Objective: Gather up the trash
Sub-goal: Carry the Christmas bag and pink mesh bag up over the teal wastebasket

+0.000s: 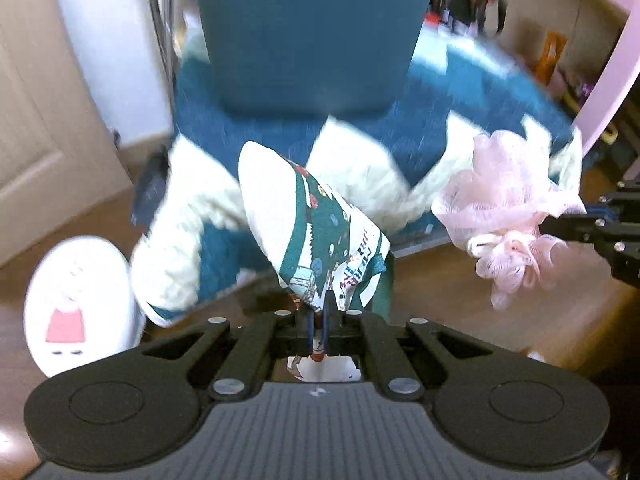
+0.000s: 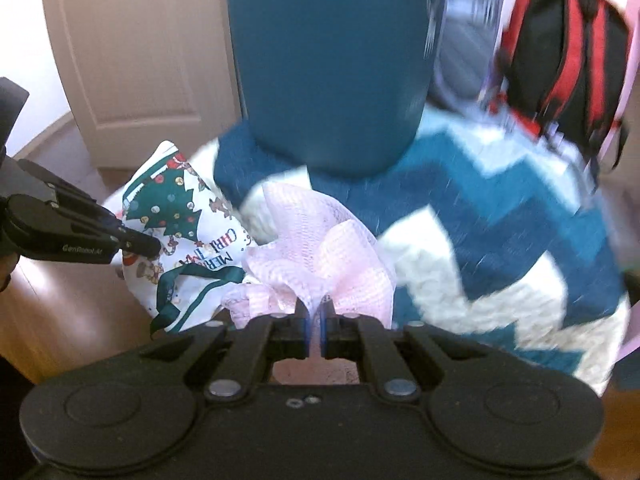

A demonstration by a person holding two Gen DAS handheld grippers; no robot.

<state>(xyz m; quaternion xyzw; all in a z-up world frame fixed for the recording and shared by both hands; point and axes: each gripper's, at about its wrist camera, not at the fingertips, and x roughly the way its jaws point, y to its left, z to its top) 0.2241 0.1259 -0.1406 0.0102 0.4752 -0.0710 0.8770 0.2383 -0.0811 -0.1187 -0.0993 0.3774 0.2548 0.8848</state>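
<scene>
showing red backpack [image 2: 560, 52] only in r wrist view.

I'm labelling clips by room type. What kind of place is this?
Probably a home, maybe a child's bedroom: a teal-and-white zigzag rug on wood floor, a panelled door and a red-and-black backpack.

I'm working in a home, likely a child's bedroom: a panelled door [image 2: 132, 52] at upper left, wood floor [image 1: 460, 312] below, a shaggy teal-and-cream zigzag rug [image 2: 500, 208] across the middle, a red-and-black backpack [image 2: 560, 48] at upper right, pink furniture [image 1: 616, 60] at the right edge.
</scene>
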